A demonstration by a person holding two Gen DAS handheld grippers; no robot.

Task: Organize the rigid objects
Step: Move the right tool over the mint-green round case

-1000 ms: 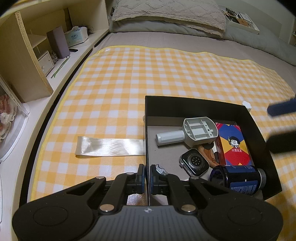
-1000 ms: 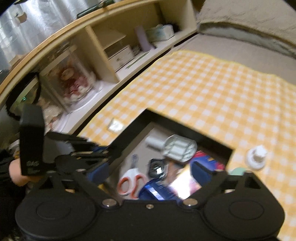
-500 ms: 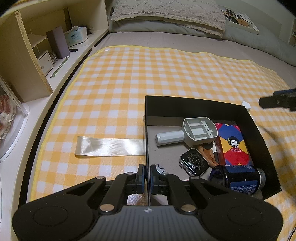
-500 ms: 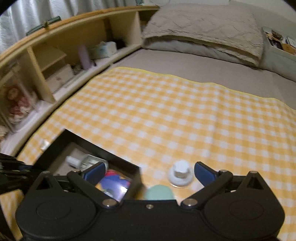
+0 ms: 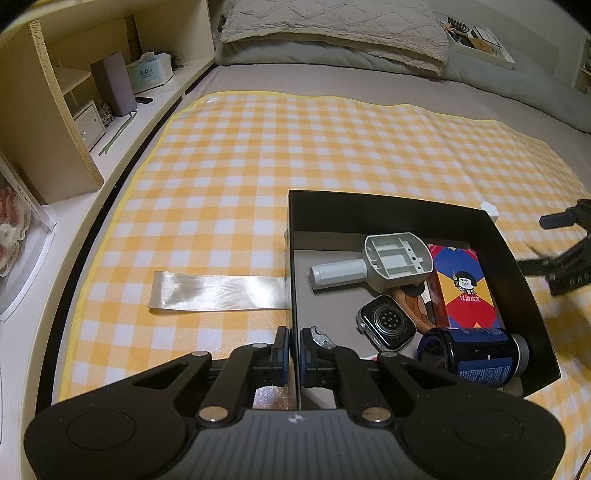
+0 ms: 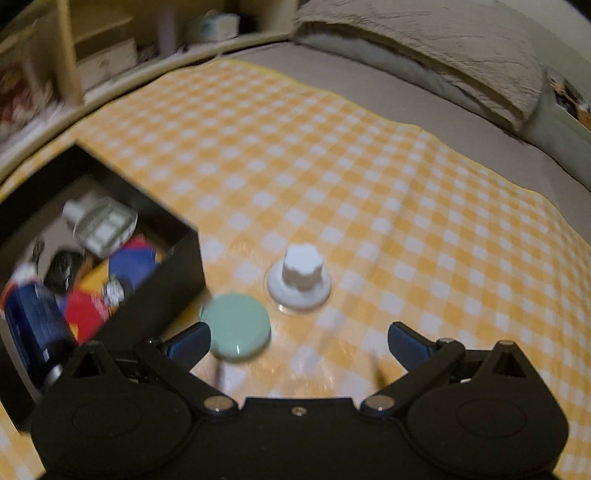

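Observation:
A black box sits on the yellow checked cloth, and my left gripper is shut on its near left wall. Inside lie a grey plastic handle part, a smartwatch, a colourful carton and a dark blue can. My right gripper stands open just right of the box, low over the cloth. A mint-green disc lies by its left finger. A white knob on a round base stands just beyond the fingertips. Nothing is between the jaws.
A shiny strip lies on the cloth left of the box. Wooden shelves with small items run along the left side. A pillow lies at the far end of the bed. The right gripper's fingers show at the right edge.
My right gripper has swung away from above the box, to the right and downward, and now hangs over the green disc and white knob. The left gripper and the box have not moved.

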